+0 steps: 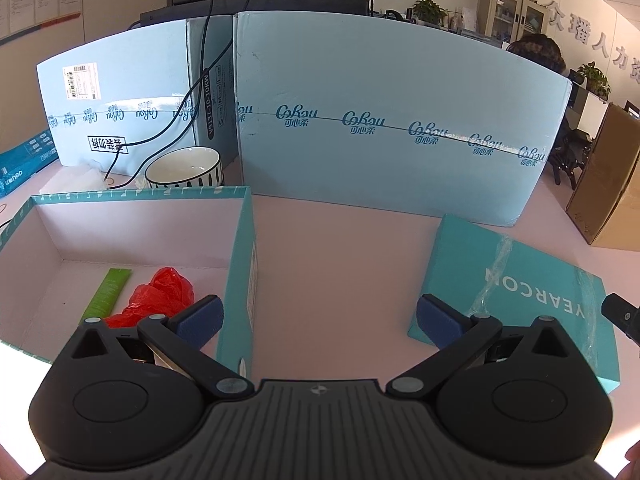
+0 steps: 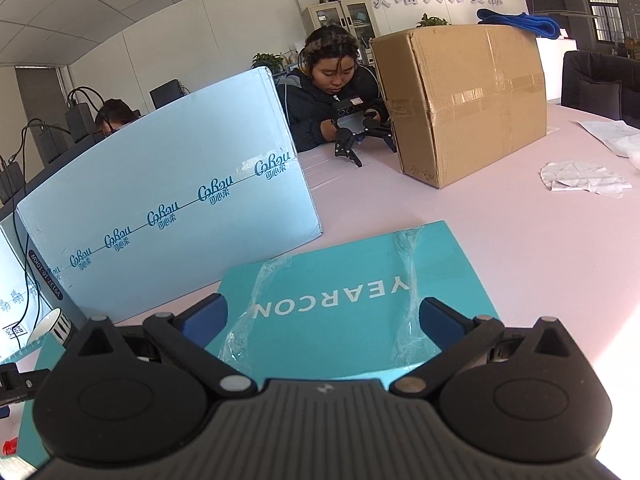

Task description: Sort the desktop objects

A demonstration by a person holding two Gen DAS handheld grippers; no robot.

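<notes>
- Pink surface: carries every item; its near part is covered by the gripper bodies in both wrist views.
- Pale blue cartons: standing upright along the far side of the surface like a screen; they hide most of what lies behind, with only monitor backs and cables showing above.
- Brown cardboard box: far right on the surface, taped shut; it cuts off one side of a person seated behind the surface who holds a similar gripper.
- Open teal box: on the left, white inside; its near-left wall runs out of frame. It holds a crumpled red plastic bag and, just beside it on the left, a flat green strip; the near ends of both are hidden by the gripper.
- Teal lid: lying flat on the right, well apart from the open box, printed "YEARCON" and crossed by loose clear tape; its near edge is covered.
- Left gripper: level and low, jaws spread wide and holding nothing; its left finger overlaps the open box's right wall in the view.
- Right gripper: level above the lid, jaws wide and empty; whether the fingers touch the lid cannot be told.
- Striped bowl: white inside, just beyond the open box's far wall, its base hidden by that wall.
</notes>
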